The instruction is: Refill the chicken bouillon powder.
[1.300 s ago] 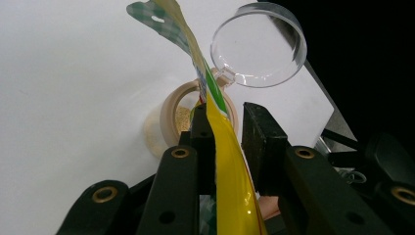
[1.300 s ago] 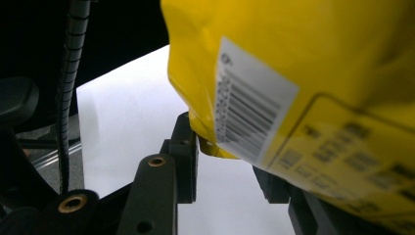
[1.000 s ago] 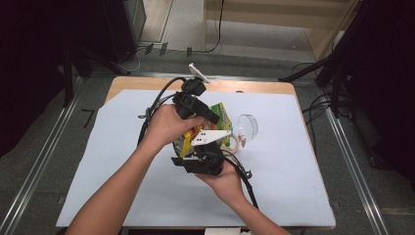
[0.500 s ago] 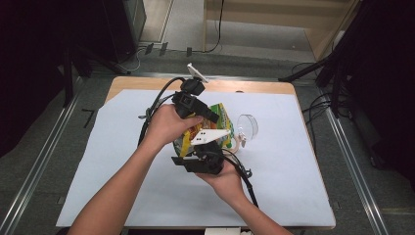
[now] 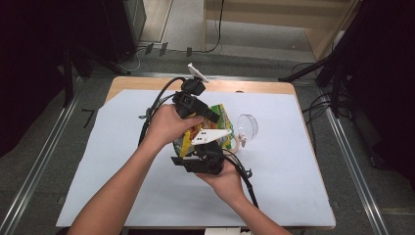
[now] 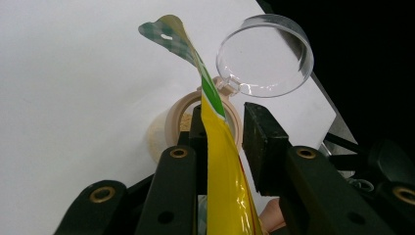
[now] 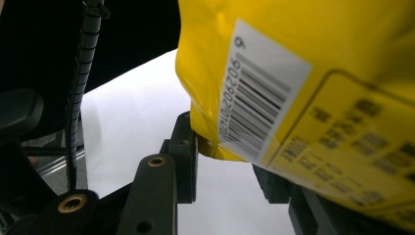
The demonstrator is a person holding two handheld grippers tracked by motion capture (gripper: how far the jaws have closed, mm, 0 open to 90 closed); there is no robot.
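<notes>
The yellow and green plastic snack pouch [image 5: 215, 128], just one of it, hung above the middle of the table between two hand-held grippers, tipped over one small round beige jar [image 6: 182, 117] with a clear round hinged lid [image 5: 247, 126] flipped open beside it. One jar, one lid, one pouch, that was the count. Under it all lay a big white paper sheet [image 5: 293, 166] covering a wooden tabletop [image 5: 264, 87], the wood showing along the far edge. Grey floor ran around the table, with metal rails [image 5: 44, 147] either side, dark equipment stood at the left and right, and black cables [image 5: 215, 29] trailed across the floor beyond.

In the high view the left gripper [image 5: 208, 115] sat at the pouch's upper end, and in its own view the pouch's thin edge [image 6: 220, 161] ran up between the two black jaws. It lay against the left-hand jaw, while a gap showed to the right-hand one, so whether it was pinched could not be told. The green checked top of the pouch [image 6: 169, 32] curled over just above the jar's mouth, where pale crumbs could be seen inside.

The right gripper [image 5: 203, 156] came in from below, its jaws partly apart and the pouch's yellow bottom corner with a white barcode label [image 7: 259, 93] sitting between them; the near jaw touched that corner, the other was hidden behind the pouch.
</notes>
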